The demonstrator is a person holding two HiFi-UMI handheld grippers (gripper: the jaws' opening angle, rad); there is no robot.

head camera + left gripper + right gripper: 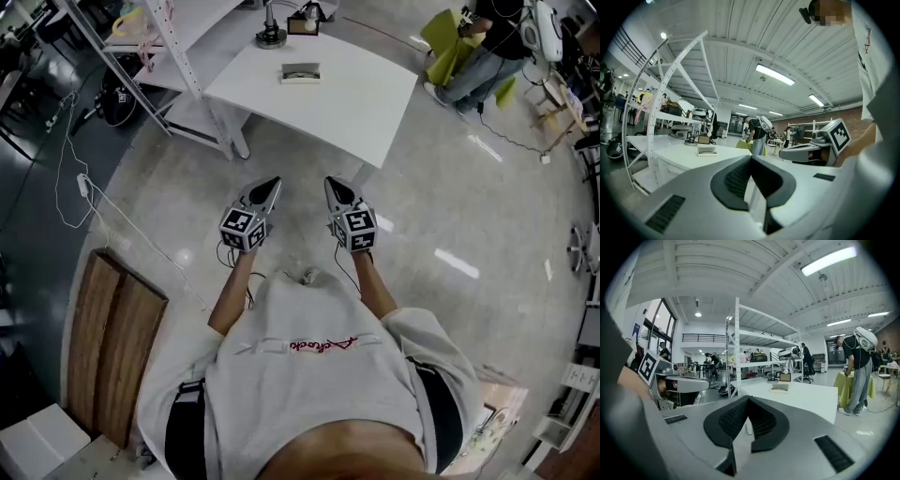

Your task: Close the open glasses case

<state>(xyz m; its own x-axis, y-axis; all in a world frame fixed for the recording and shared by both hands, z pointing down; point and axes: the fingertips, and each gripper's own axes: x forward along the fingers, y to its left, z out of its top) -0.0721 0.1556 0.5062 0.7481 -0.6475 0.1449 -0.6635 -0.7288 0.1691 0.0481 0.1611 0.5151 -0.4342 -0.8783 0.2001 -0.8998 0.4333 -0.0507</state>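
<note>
While the left hand-held gripper [270, 187] and right hand-held gripper [335, 187], both pinched narrow and empty, hang well short of the counter [375, 112], the open glasses case [300, 72] sits near its far edge; a hasty push could slide it off unclosed.

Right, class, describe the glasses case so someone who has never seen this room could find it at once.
Find the white table in the head view. Toward its far side lies the glasses case, a low, pale, flat rectangle. Unlike the round-based stand and small dark box at the far edge, it lies flat, nearer the middle.
</note>
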